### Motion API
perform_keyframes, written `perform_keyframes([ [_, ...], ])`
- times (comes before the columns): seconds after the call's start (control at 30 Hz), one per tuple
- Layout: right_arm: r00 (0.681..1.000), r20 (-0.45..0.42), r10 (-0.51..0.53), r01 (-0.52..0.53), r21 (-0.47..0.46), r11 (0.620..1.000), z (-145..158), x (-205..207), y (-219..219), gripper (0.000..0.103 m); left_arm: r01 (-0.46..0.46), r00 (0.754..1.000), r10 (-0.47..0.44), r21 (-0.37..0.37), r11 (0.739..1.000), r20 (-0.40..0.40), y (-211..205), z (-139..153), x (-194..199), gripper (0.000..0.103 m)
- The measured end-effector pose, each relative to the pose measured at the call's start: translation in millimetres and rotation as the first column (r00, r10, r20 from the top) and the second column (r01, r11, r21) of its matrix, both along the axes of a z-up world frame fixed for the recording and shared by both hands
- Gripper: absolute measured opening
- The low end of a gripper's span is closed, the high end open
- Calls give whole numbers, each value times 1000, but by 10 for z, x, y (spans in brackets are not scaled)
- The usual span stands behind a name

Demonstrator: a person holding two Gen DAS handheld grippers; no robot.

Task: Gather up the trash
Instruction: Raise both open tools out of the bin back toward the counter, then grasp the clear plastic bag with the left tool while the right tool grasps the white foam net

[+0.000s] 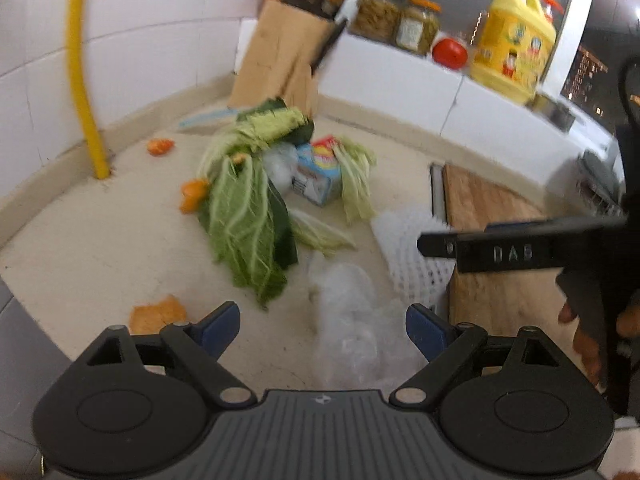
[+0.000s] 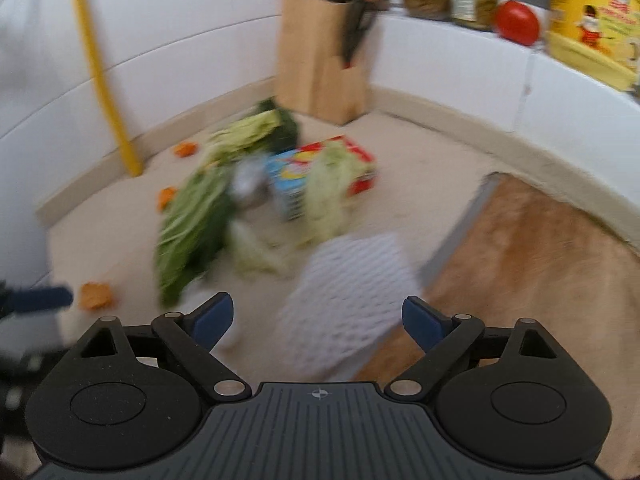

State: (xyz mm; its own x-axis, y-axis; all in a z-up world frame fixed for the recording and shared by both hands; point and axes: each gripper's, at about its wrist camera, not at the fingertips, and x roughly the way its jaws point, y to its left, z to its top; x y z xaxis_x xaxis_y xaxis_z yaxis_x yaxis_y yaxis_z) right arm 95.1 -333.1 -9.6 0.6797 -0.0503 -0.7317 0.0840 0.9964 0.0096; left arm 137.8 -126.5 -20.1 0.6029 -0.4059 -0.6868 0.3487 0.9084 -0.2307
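Beige counter (image 1: 80, 248) in a tiled corner carries the trash: cabbage leaves (image 1: 244, 216), a carton (image 1: 316, 176) among them, orange peel (image 1: 158, 314) scattered to the left, clear plastic (image 1: 348, 312) and a white foam net (image 1: 412, 252) lying partly on a wooden board (image 1: 492, 216). Left gripper (image 1: 322, 326) stands wide open, its jaws empty, hovering over the clear plastic; contact cannot be confirmed. Right gripper (image 2: 318, 318) is also wide open and empty, positioned above the foam net (image 2: 344, 304); blur prevents judging contact. Knife block (image 1: 280, 60) stands behind the leaves.
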Motion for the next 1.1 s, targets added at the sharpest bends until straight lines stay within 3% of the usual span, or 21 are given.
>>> perform_keyframes([
  [0.13, 1000, -20, -7, 7, -15, 1000, -69, 64, -78, 96, 35, 998, -36, -18, 999, -53, -121, -79, 47, 86],
  [0.4, 998, -56, 35, -37, -27, 999, -256, 279, -59, 97, 47, 994, -45, 18, 999, -95, -284, -261, 90, 85],
  [0.47, 997, -61, 46, -48, -37, 998, -286, 338, -53, 99, 45, 996, -41, 43, 998, -84, -319, -274, 98, 79],
  [0.53, 996, -63, 57, -59, -41, 997, -318, 388, -54, 99, 55, 996, -50, 63, 996, -76, -353, -281, 108, 65],
  [0.83, 989, -106, 99, -109, -90, 990, -473, 545, -23, 96, 51, 994, -47, 37, 998, -100, -326, -322, 172, 50],
  [1.0, 990, -111, 86, -99, -118, 988, -468, 554, -18, 64, 42, 995, -38, 37, 998, -97, -300, -317, 163, 48],
  [1.1, 990, -109, 85, -95, -89, 992, -418, 526, -54, 47, 33, 996, -29, 48, 998, -80, -274, -292, 135, 44],
])
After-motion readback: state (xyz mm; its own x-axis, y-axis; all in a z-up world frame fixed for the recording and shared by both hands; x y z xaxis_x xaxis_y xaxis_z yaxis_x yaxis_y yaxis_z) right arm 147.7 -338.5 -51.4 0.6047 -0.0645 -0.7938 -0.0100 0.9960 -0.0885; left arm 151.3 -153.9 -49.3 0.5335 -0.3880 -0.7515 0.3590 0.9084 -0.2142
